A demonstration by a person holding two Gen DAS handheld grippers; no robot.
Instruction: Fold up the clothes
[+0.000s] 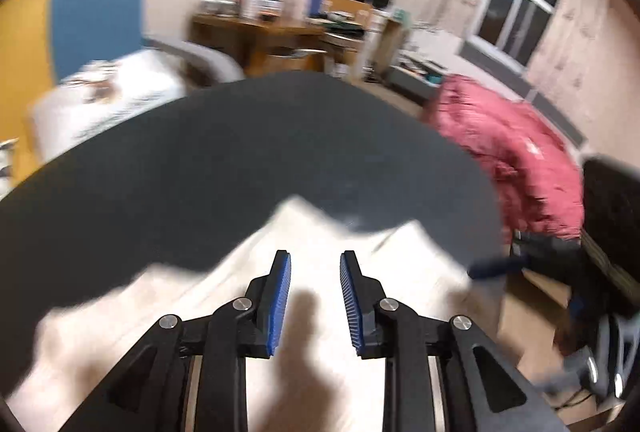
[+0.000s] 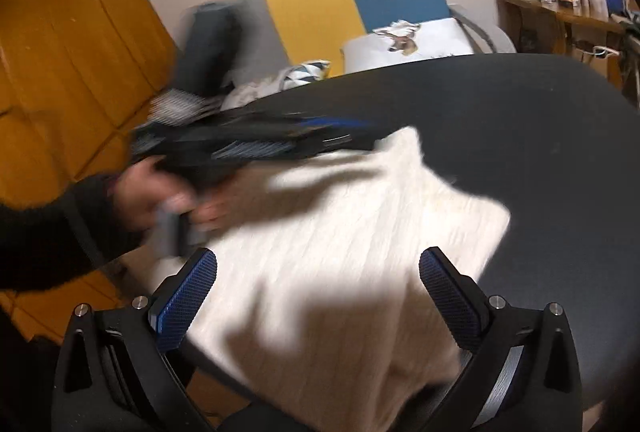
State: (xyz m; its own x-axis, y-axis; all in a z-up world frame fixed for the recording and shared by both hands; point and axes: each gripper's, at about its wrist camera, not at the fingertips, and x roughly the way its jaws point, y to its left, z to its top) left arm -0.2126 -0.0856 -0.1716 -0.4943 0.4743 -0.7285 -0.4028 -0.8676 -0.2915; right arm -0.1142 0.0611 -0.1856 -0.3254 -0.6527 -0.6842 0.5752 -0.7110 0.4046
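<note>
The cream sweater lies rumpled on the dark worktop, its near part hanging over the worktop's near edge. Judged from that overhang, a one-sided tug could drag it off. Left claw is partly apart above the sweater, empty. Right claw gapes wide over it, gripping nothing.

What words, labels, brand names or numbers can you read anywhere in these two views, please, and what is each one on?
None can be read.
Items on the wooden desk: any labels are too small and blurred.
White pillow: bears a printed picture, no legible words.
Cream garment, dark table and both tongs: no text visible.
</note>
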